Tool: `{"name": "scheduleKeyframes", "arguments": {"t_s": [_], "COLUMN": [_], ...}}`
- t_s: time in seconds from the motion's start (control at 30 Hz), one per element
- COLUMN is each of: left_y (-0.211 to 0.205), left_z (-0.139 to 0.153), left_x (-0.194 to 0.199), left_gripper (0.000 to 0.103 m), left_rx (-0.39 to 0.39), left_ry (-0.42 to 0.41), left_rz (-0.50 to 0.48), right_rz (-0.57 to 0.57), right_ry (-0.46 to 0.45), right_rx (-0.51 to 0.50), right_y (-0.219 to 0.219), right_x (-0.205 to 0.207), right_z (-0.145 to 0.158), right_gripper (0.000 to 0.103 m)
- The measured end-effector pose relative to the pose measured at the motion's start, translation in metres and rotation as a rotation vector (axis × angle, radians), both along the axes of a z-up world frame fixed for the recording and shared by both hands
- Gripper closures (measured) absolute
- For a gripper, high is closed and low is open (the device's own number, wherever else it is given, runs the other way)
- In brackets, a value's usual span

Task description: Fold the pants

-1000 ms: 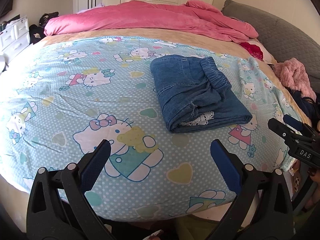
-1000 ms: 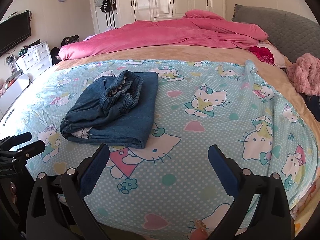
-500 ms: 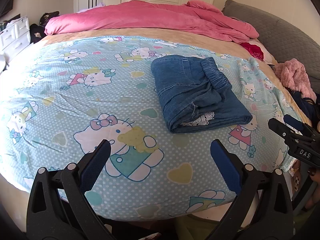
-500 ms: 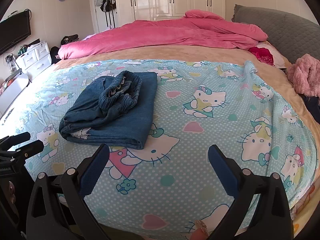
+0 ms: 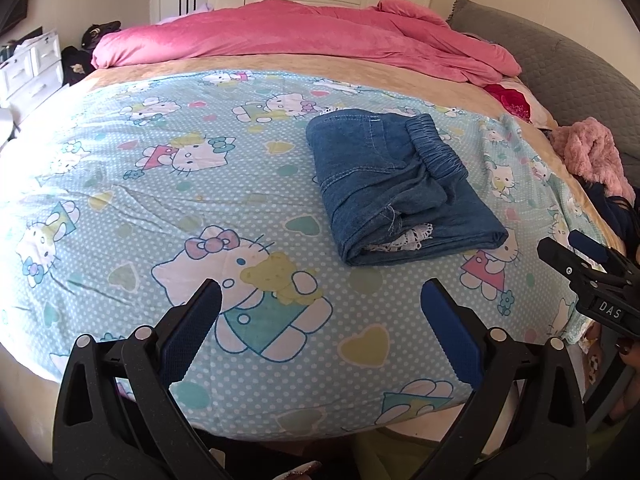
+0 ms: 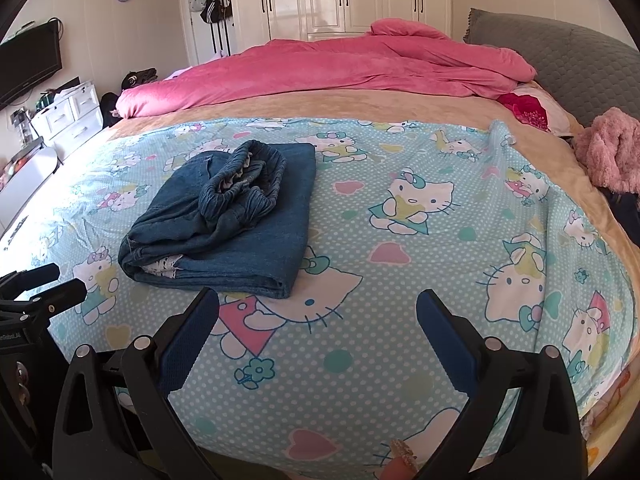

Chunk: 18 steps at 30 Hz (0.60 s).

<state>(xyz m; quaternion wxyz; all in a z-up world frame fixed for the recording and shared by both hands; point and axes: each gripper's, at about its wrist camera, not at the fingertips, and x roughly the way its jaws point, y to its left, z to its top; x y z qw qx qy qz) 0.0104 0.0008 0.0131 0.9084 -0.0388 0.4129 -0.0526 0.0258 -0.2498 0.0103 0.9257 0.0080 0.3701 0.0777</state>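
Blue denim pants [image 5: 396, 188] lie folded into a compact bundle on the light-blue cartoon-cat sheet [image 5: 160, 200], elastic waistband on top and white lace showing at the near fold. They also show in the right wrist view [image 6: 228, 220], left of centre. My left gripper [image 5: 320, 312] is open and empty, held near the bed's front edge, short of the pants. My right gripper [image 6: 318, 320] is open and empty, also near the front edge, just in front of the pants. Each gripper appears at the other view's side edge.
A pink duvet [image 5: 300, 36] is bunched across the far side of the bed. A grey headboard [image 6: 580, 64] and a fluffy pink garment [image 6: 612, 152] lie to the right. White drawers [image 6: 68, 116] stand at the left, wardrobes behind.
Both grippers have drifted very slightly; the pants have not moved and both grippers stay open.
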Motion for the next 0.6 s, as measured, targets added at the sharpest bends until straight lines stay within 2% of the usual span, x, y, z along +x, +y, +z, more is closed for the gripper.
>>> {"name": "scheduleKeyframes", "arguments": {"t_s": [0.6], "left_y": [-0.0017], "left_z": [0.0011], "left_x": [-0.0012], "left_gripper": [0.009], "left_rx": [0.012], "left_ry": [0.004], "left_rz": [-0.001], "right_rz": [-0.002], "right_ry": [0.003], "right_rx": [0.004], "right_y": [-0.0004], "right_x": [-0.0007], "right_z": [0.0008], "right_gripper": [0.004]}}
